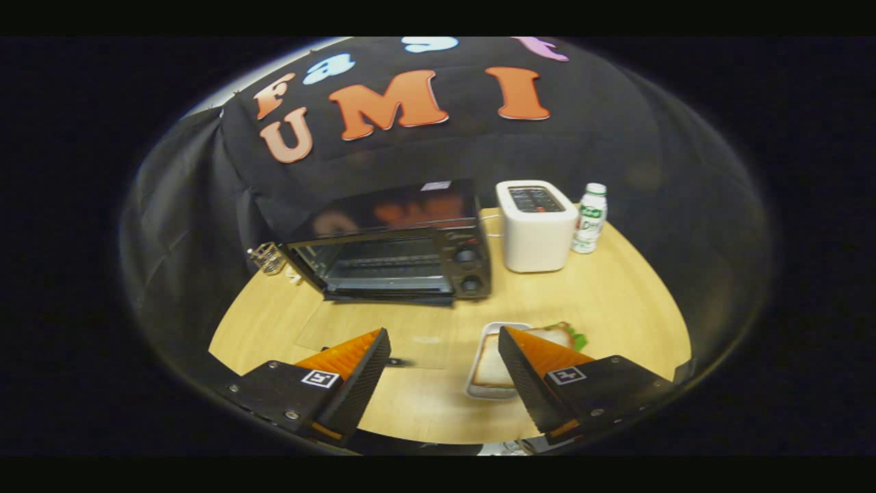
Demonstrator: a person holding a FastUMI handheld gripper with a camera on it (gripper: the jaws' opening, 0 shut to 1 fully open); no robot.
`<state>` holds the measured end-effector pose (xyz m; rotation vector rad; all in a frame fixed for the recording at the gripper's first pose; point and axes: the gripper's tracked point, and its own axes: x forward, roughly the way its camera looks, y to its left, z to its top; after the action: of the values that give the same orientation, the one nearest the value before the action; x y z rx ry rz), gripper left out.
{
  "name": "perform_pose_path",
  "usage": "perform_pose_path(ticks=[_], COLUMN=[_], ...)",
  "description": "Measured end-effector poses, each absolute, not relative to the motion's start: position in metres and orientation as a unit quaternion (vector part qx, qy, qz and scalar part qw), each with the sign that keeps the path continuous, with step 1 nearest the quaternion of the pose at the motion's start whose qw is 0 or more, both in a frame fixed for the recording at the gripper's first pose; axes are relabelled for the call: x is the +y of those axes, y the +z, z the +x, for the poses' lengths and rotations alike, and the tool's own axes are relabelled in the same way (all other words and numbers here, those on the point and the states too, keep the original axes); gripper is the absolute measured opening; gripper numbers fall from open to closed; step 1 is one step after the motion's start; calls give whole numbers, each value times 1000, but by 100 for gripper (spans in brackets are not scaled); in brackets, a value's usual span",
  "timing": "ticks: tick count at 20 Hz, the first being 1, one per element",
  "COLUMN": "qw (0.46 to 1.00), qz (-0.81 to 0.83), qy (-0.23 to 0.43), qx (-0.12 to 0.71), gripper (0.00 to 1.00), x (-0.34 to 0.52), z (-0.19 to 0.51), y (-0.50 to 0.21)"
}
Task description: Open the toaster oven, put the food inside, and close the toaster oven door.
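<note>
The toaster oven (397, 257) stands at the far side of the wooden table (616, 301) with its glass door (383, 335) already folded down flat toward the gripper (445, 366), so the opening step looks done. The gripper's fingers are spread wide and hold nothing. Left to do: loading the food and closing the door. The sandwich (494, 363), toasted bread with green lettuce showing, lies in a white tray (479, 392) just beside the right finger, near of the oven.
</note>
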<state>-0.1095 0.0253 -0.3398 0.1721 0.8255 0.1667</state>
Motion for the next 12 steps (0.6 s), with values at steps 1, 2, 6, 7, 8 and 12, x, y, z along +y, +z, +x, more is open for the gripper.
perform_pose_path(ticks=[1, 2, 6, 7, 8, 12], qw=[909, 909, 897, 891, 884, 858], qz=[80, 81, 89, 96, 108, 159], qy=[65, 51, 18, 18, 20, 17], qx=[403, 406, 432, 444, 455, 488], gripper=[94, 94, 94, 94, 95, 95], x=[10, -5, -39, -43, -44, -48], z=[-111, -110, -112, -115, -116, -123], y=[-344, -348, -379, -388, -398, -433])
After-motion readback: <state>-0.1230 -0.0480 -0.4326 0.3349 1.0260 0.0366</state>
